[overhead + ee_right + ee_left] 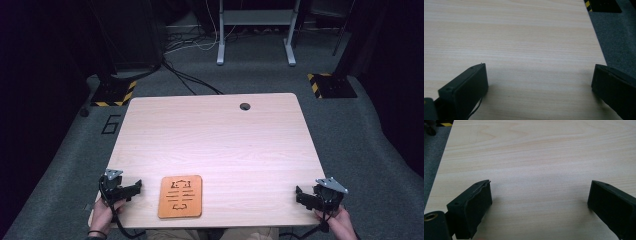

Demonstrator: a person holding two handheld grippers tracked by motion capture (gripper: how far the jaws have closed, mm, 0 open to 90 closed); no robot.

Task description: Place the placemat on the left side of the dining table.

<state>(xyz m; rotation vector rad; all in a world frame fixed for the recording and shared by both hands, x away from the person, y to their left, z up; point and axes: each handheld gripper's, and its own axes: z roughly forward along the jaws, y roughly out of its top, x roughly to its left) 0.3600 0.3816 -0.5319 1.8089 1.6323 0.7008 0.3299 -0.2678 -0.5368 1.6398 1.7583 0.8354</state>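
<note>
High view: a flat orange-brown wooden board with rounded corners (pixel 180 196) lies on the pale wood-grain counter (pixel 215 135), at about 6 o'clock on its surface, close to the near edge. Dark cut-out marks run down the board's face: bracket-like shapes at top and bottom with short horizontal bars between them. They cannot be read as writing at this size.

The left tool (pixel 131 189), black with a grey three-cornered plate on top, rests at about 8 o'clock on the counter, held by the person's left hand (pixel 104 210). The board lies just beside it, toward 3 o'clock from its tips, and apart from them. The right tool (pixel 301 196) sits at about 4 o'clock near the counter's right edge, held by the right hand (pixel 339 220), with the board well apart from it toward 9 o'clock.

Left gripper view shows the left tool (pixel 540 195) released, its two black jaws spread wide over bare wood with nothing between them. Right gripper view shows the right tool (pixel 539 76) likewise released, jaws wide apart over the counter, with grey carpet floor (pixel 617 37) beyond the counter's edge.
</note>
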